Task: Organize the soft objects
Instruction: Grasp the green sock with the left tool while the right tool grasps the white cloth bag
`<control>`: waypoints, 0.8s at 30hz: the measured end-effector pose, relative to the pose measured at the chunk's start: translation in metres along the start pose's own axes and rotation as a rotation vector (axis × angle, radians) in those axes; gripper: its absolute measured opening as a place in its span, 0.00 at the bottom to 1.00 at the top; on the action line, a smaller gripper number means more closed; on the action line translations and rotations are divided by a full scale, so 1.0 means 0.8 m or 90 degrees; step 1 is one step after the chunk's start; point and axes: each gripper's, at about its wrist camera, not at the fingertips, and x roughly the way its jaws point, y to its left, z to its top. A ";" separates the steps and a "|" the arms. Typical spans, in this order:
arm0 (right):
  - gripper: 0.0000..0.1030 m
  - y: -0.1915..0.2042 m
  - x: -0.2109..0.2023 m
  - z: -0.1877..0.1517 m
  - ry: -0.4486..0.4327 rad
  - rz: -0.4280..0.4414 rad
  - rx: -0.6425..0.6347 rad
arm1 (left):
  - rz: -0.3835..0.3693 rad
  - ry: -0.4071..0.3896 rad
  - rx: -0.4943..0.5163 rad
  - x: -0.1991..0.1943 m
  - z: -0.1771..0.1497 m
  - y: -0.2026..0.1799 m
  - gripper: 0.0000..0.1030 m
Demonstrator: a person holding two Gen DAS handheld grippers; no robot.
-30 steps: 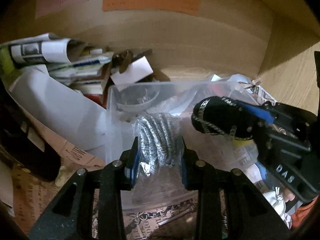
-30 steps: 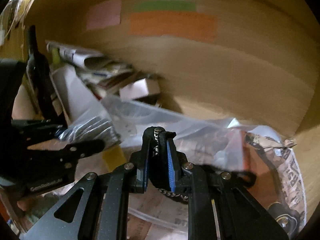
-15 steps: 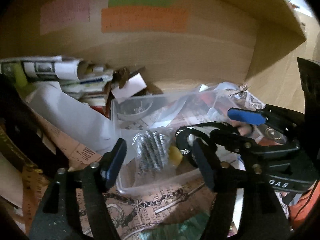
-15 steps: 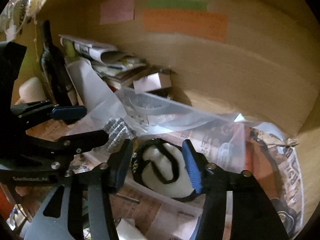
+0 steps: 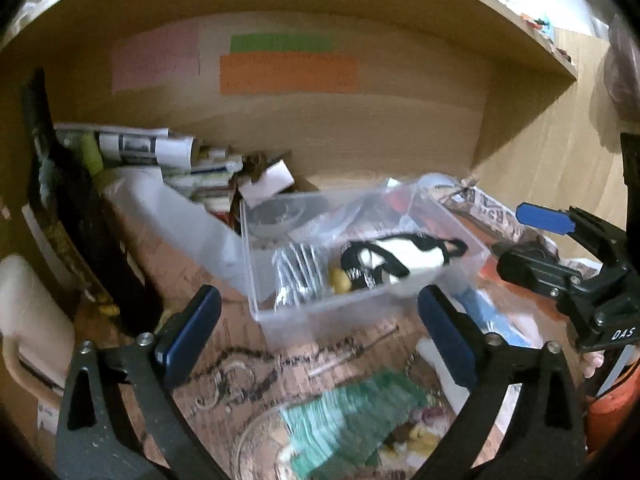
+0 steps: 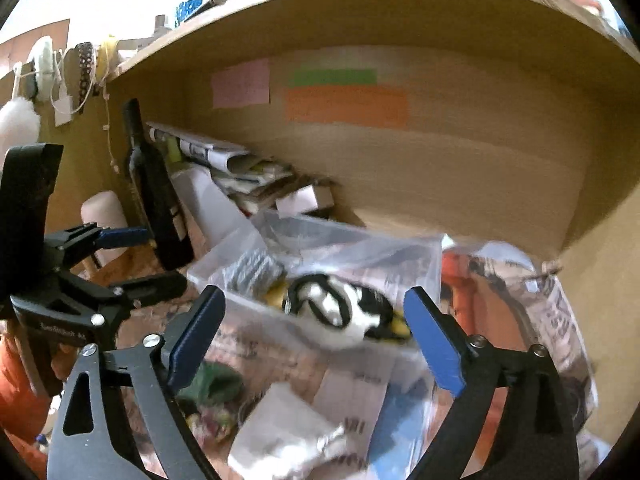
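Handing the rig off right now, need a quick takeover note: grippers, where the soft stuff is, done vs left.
Left gripper: open, empty, short of the clear plastic bin.
Right gripper: open, empty, in front of the same bin.
In the bin: grey-and-white striped soft item on the left, black-and-white plush to its right, a small yellow piece between them.
Done: those two soft items lie in the bin, nothing gripped.
Left: a green soft-looking thing sits in a glass dish in front of the bin; too blurred to identify. Check it and the surrounding clutter for more soft items.
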 end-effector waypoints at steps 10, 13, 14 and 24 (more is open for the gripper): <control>0.88 -0.003 0.018 -0.073 0.105 0.019 0.059 | -0.023 0.085 -0.027 0.010 -0.061 -0.003 0.97; 0.88 -0.005 0.027 -0.090 0.136 0.026 0.076 | -0.029 0.112 -0.031 0.019 -0.080 -0.004 0.97; 0.88 -0.005 0.029 -0.093 0.142 0.025 0.079 | -0.030 0.120 -0.032 0.022 -0.085 -0.004 0.97; 0.59 -0.017 0.035 -0.109 0.152 0.030 0.127 | -0.037 0.128 -0.060 0.036 -0.100 0.002 0.89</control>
